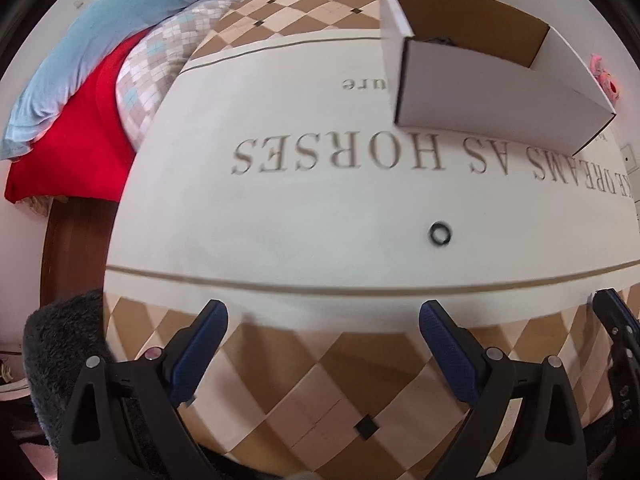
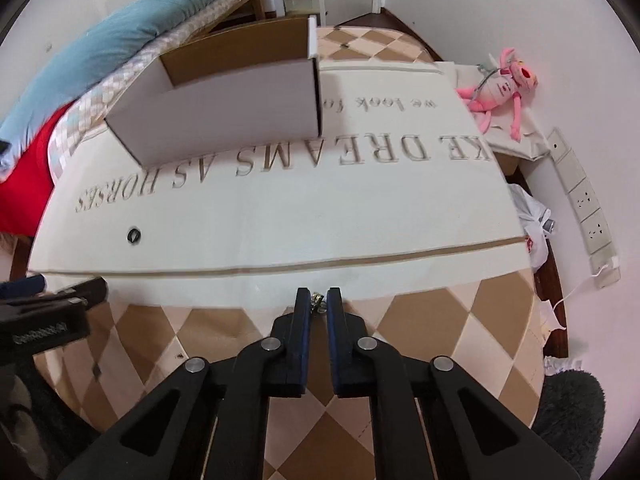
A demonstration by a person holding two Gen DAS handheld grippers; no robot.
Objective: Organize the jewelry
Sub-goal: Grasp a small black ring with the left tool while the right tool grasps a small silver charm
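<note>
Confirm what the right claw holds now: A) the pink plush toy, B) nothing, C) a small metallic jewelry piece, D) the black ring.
C: the right claw is shut on a small metallic piece, while the black ring lies apart on the cream cloth.

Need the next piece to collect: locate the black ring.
The black ring lies on the white mat, below the "HORSES" lettering, in front of the open left tongs; low-left in the right wrist view.

Both cameras sit low over the near edge of the surface [image 1: 280, 220], facing the white box [image 1: 480, 92] across it. The left view looks from left of the box [image 2: 224, 112], the right view from its right. Both share box, printed cloth [image 2: 320, 208] and black ring [image 1: 440, 233].
</note>
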